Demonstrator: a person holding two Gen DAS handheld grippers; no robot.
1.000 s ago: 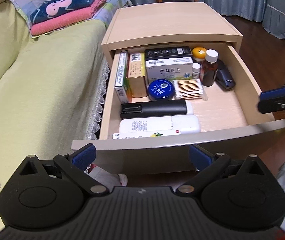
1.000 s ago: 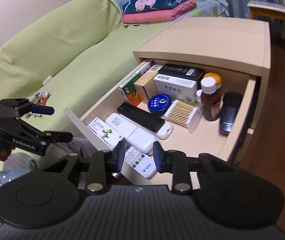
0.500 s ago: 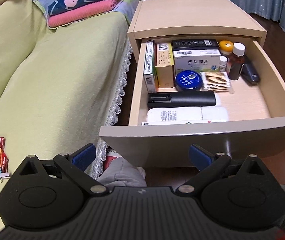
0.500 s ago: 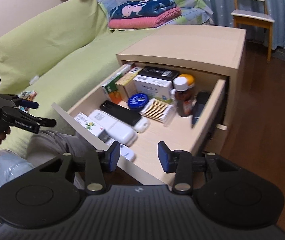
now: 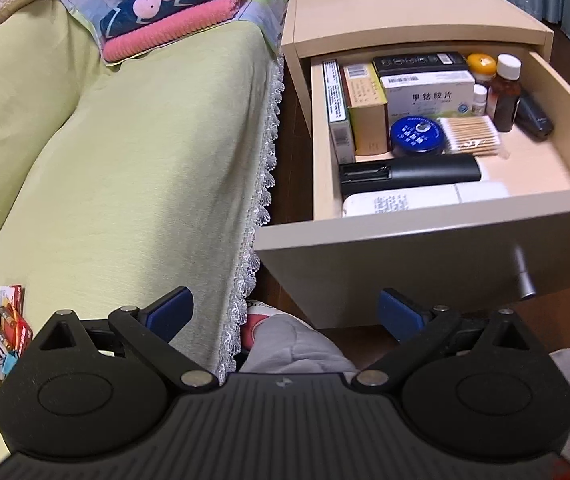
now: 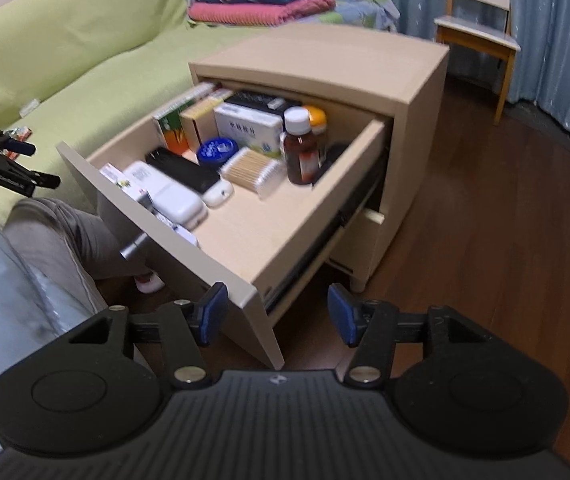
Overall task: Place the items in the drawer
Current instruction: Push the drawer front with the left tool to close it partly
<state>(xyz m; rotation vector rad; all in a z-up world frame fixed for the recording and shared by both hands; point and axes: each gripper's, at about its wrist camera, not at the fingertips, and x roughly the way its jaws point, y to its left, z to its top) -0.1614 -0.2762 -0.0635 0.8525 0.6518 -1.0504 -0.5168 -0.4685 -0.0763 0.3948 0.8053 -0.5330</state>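
The drawer [image 5: 425, 248] stands pulled well out of a pale wooden nightstand [image 5: 405, 12], filling the right half of the left wrist view, its curved front panel nearest the camera with a metal knob [image 5: 523, 276] at lower right. Inside, going from front to back, lie a white remote [image 5: 425, 200], a black remote [image 5: 409, 172], a round blue tin [image 5: 417, 136] beside a pack of cotton swabs [image 5: 471, 136], then upright cartons at the left wall, a white medicine box [image 5: 429, 92], a brown bottle with a white cap [image 5: 505, 96] and a dark stapler-like thing [image 5: 533, 116] at the right. The left gripper [image 5: 285, 312] sits at the bottom of the frame with its blue-padded fingers spread wide and empty, below the drawer front and apart from it; a grey trouser leg [image 5: 297, 348] shows between the fingers. The right gripper [image 6: 277, 316] is likewise spread and empty, its left pad near the drawer's front corner. Left of the nightstand runs a green-covered sofa [image 5: 125, 140] with a lace edge, small packets [image 5: 1, 328] scattered at lower left and folded blankets [image 5: 177, 8] at upper left. A wooden chair [image 6: 481, 28] stands before blue curtains at the upper right of the right wrist view.
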